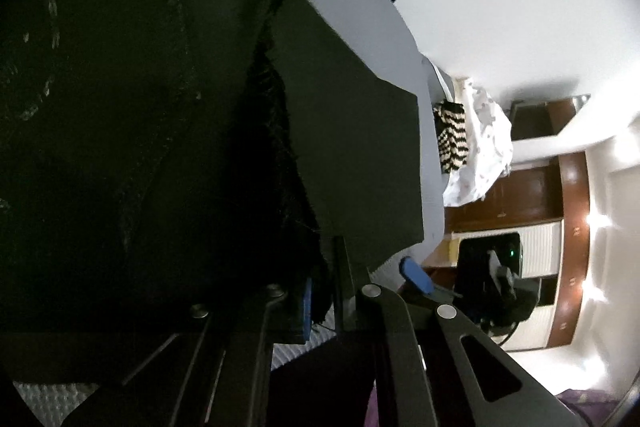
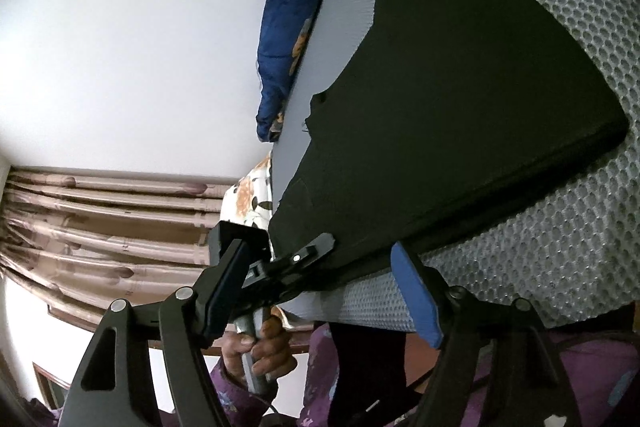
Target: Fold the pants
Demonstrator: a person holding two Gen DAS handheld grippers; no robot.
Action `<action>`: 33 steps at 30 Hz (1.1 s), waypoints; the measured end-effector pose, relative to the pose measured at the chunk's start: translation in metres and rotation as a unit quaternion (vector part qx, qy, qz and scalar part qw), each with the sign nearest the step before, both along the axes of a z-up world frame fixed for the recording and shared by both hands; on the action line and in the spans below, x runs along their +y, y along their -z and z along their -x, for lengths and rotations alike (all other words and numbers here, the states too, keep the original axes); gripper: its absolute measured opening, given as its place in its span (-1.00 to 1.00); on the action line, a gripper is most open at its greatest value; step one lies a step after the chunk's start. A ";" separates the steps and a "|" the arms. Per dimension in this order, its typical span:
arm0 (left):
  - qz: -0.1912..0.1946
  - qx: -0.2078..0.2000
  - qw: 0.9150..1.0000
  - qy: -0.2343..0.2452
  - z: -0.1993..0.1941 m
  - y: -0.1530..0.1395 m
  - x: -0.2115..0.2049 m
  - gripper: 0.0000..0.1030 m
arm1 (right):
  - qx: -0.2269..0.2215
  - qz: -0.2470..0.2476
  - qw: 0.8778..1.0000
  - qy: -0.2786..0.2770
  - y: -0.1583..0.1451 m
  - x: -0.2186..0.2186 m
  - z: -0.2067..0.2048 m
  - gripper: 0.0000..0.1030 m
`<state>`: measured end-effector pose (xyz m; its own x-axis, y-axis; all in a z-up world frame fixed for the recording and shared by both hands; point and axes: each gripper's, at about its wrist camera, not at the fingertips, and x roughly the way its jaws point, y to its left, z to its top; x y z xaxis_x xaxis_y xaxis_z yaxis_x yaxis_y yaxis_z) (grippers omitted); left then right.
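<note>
Matt black cloth pants (image 2: pixel 460 107), dimpled grey mesh mattress (image 2: pixel 560 247), glossy wood cabinets (image 1: pixel 532 187)

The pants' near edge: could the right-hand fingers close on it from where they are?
Probably yes. The right gripper stands open, its blue-padded fingers straddling the near edge of the dark pants on the mesh bed cover, with nothing between them and the cloth.

Dark pants (image 2: pixel 460 107) lay folded flat on the textured grey mat (image 2: pixel 560 247), one near edge pinched and lifted slightly.

Black right gripper (image 2: pixel 324 291) with blue pads (image 2: pixel 416 295) and silver screws; purple patterned sleeve (image 2: pixel 236 393).
</note>
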<state>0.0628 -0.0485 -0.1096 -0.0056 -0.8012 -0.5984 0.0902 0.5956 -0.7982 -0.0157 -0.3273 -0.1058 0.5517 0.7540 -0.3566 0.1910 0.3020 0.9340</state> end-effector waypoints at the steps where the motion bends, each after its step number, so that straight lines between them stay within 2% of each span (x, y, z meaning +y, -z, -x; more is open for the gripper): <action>1: 0.001 0.001 1.000 0.000 0.001 -0.002 0.000 -0.84 | 0.000 0.000 1.000 0.000 0.000 0.000 0.000 0.40; 4: -0.018 -0.003 1.000 0.009 0.000 -0.002 -0.005 -0.84 | -0.001 0.000 1.000 0.002 0.000 -0.001 -0.001 0.41; 7: -0.033 0.018 0.999 0.012 0.001 0.012 -0.005 -0.84 | 0.002 0.000 1.000 0.004 0.002 -0.003 -0.001 0.42; 9: -0.046 0.010 0.999 0.004 0.001 0.016 -0.004 -0.78 | 0.004 -0.002 1.000 0.007 0.002 -0.005 0.000 0.43; 13: -0.050 0.005 0.999 0.014 0.002 0.015 -0.003 -0.77 | -0.007 -0.007 1.000 0.006 -0.004 -0.007 -0.001 0.43; 18: -0.069 -0.003 0.997 0.029 0.002 0.008 -0.006 -0.64 | -0.023 -0.027 0.999 0.012 -0.012 -0.006 -0.010 0.48; 19: -0.071 -0.005 0.997 0.031 0.002 0.005 -0.007 -0.47 | -0.031 -0.022 0.999 0.009 -0.014 -0.004 -0.014 0.48; 20: -0.066 -0.012 0.997 0.036 0.002 0.001 -0.008 -0.20 | -0.040 -0.012 0.999 0.004 -0.016 -0.003 -0.018 0.48; 22: -0.063 -0.033 0.997 0.038 0.004 -0.005 -0.008 0.09 | -0.047 0.031 0.998 -0.017 -0.013 0.004 -0.028 0.48; 24: -0.075 -0.047 0.995 0.036 0.006 -0.009 -0.005 0.11 | -0.010 0.060 0.996 -0.061 0.006 0.016 -0.037 0.47; 25: -0.081 -0.046 0.995 0.036 0.007 -0.012 -0.002 0.12 | 0.004 0.070 0.996 -0.062 0.011 0.018 -0.037 0.33; 27: -0.094 -0.055 0.993 0.033 0.008 -0.023 0.010 0.15 | -0.003 0.069 0.996 -0.058 0.005 0.016 -0.034 0.29; 30: -0.100 -0.077 0.992 0.004 0.009 -0.046 0.047 0.21 | -0.044 0.086 0.994 -0.049 -0.024 0.013 -0.031 0.33; 32: -0.118 -0.106 0.986 -0.046 0.009 -0.065 0.089 0.43 | -0.077 0.100 0.990 -0.056 -0.047 0.020 -0.032 0.34; 33: -0.141 -0.121 0.979 -0.080 0.008 -0.073 0.116 0.51 | -0.085 0.107 0.989 -0.060 -0.053 0.025 -0.033 0.36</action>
<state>0.0551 0.0673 -0.0362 0.2762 -0.5827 -0.7644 0.1433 0.8114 -0.5667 0.0176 -0.3026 -0.0523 0.5285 0.7350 -0.4248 -0.0135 0.5076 0.8615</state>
